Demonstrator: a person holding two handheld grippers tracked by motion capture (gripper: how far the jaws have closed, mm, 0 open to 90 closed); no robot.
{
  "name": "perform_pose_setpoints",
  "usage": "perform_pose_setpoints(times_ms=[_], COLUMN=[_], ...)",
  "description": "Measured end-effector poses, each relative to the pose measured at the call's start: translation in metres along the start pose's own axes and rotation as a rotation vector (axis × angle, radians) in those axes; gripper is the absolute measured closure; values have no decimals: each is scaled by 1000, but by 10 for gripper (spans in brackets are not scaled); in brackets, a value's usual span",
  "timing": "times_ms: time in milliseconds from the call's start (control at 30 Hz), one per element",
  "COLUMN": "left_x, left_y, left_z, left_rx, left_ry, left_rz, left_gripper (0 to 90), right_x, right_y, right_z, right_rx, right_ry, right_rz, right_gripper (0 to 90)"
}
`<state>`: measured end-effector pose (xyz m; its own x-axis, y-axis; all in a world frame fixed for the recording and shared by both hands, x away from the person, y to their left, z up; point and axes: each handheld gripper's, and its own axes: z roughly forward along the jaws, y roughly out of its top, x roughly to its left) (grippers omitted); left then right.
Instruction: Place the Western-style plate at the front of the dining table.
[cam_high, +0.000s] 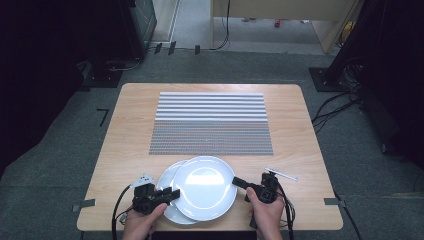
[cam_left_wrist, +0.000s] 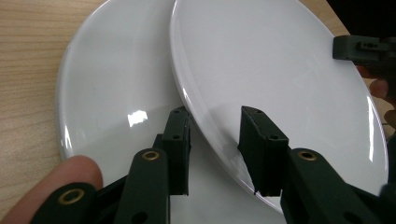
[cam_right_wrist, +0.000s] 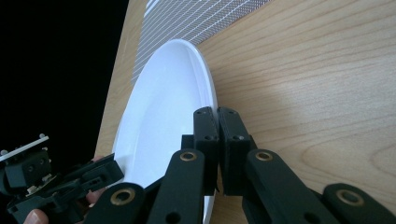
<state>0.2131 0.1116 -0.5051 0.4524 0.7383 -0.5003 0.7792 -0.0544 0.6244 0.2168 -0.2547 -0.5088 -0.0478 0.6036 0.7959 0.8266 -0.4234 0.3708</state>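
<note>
2 white plates: the upper plate (cam_high: 204, 187) overlaps the lower plate (cam_high: 167, 176), both just below 1 striped mat (cam_high: 211, 122) on the table (cam_high: 120, 145); 1 thin stick (cam_high: 281, 174) lies right of them. Right gripper (cam_high: 239, 182) pinches the upper plate's right rim. Left gripper (cam_high: 172, 194), jaws narrow, straddles its left rim; contact unclear. Plates glossy, plain

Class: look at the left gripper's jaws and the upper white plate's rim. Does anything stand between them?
Nothing visible does. The left gripper already straddles the rim of the upper round white plate, jaws apart; the lower white plate lies beneath it.
</note>
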Motion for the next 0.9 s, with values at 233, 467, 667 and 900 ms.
perform_pose_setpoints(times_ms=[233,467,667,900], left_x=[4,0,-5,-9], left_y=[5,19,36,60], left_z=[-1,-4,-2,-3], left_rx=[-25,-53,-79,-114], left_ry=[-30,-55,-49,-47], left_rz=[-54,-51,-49,-42], left_gripper=[694,703,703,698], right_x=[6,14,25,40], right_y=[4,19,39,64], right_z=[0,-4,-5,-6], right_rx=[-14,-37,-61,-73], right_ry=[-11,1,-7,-8], right_rz=[-22,-52,-80,-100], right_gripper=[878,878,876,876])
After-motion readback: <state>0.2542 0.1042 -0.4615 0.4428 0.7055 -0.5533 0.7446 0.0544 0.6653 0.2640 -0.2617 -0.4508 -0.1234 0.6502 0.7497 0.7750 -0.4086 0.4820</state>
